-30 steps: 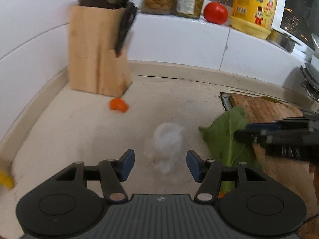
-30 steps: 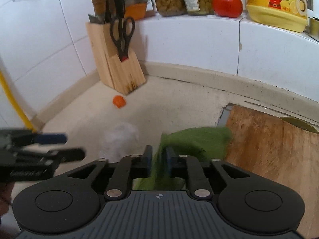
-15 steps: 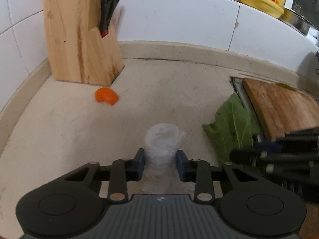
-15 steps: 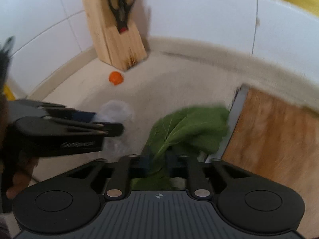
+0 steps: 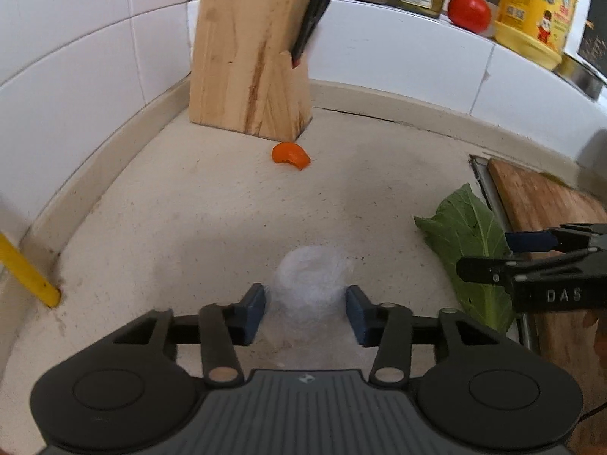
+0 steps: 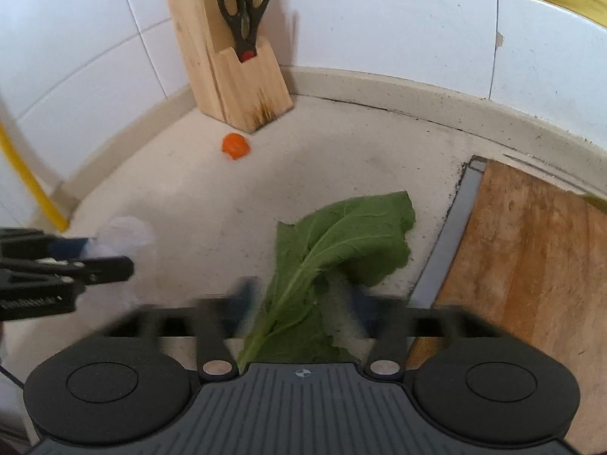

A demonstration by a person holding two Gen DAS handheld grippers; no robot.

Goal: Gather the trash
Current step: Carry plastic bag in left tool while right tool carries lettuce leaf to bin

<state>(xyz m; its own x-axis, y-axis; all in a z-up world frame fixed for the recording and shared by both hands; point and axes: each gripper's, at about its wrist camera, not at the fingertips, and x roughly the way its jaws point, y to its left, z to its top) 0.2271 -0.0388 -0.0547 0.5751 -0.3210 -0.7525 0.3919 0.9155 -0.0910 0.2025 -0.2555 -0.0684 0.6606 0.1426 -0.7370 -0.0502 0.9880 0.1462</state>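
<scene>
Between my left gripper's (image 5: pixel 306 313) blue pads sat the crumpled plastic wrap (image 5: pixel 311 278) on the counter (image 5: pixel 189 227), close at six o'clock; the jaws were opening, and I saw a sliver of gap on each side, so the wrap lay released. My right gripper (image 6: pixel 299 305) was blurred, its jaws opening wide either side of the leaf (image 6: pixel 334 250), whose stalk ran between them untouched. At three o'clock of the leaf I had the cutting board (image 6: pixel 531 265). Farther off, toward eleven o'clock, the orange peel (image 6: pixel 235 145) lay just beside the knife block (image 6: pixel 227 76), which stood in the corner with scissors (image 6: pixel 244 7) in it. On the ledge at one o'clock sat a tomato (image 5: pixel 469 10).
</scene>
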